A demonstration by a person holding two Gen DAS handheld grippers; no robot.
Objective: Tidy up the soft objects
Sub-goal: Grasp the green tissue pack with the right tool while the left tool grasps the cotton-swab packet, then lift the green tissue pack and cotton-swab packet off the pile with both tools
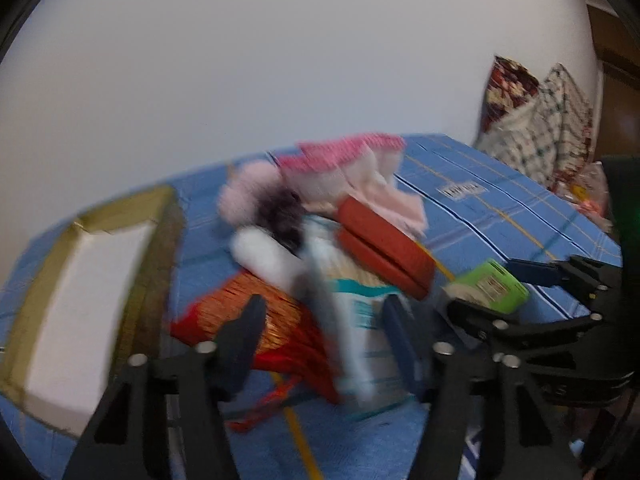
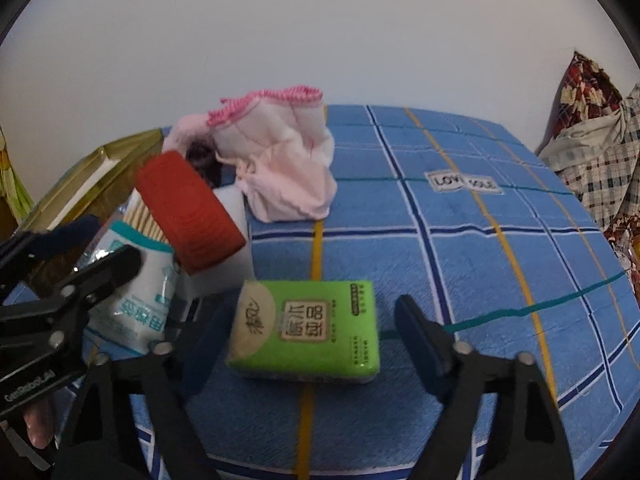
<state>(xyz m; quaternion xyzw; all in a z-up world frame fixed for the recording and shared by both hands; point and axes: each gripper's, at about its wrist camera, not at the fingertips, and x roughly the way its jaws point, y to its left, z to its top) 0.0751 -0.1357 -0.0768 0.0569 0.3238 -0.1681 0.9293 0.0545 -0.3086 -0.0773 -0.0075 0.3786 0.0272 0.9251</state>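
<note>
A green tissue pack (image 2: 308, 332) lies flat on the blue plaid cloth (image 2: 460, 260), between the fingers of my right gripper (image 2: 310, 304). A gap shows on each side, so that gripper is open. In the blurred left wrist view my left gripper (image 1: 324, 332) is open over a white-and-teal cotton swab bag (image 1: 360, 320) and an orange woven piece with red tassels (image 1: 248, 312). The bag sits close to its right finger. Behind are a red-brown block (image 2: 188, 208), a white foam block (image 2: 236, 216) and pink-edged white cloths (image 2: 280, 160).
A gold-rimmed open box (image 1: 80, 300) stands at the left of the table. A fluffy pink and dark thing (image 1: 260, 196) lies by the cloths. Patterned pillows and a checked cloth (image 2: 592, 148) are piled beyond the right edge. The two grippers work close together.
</note>
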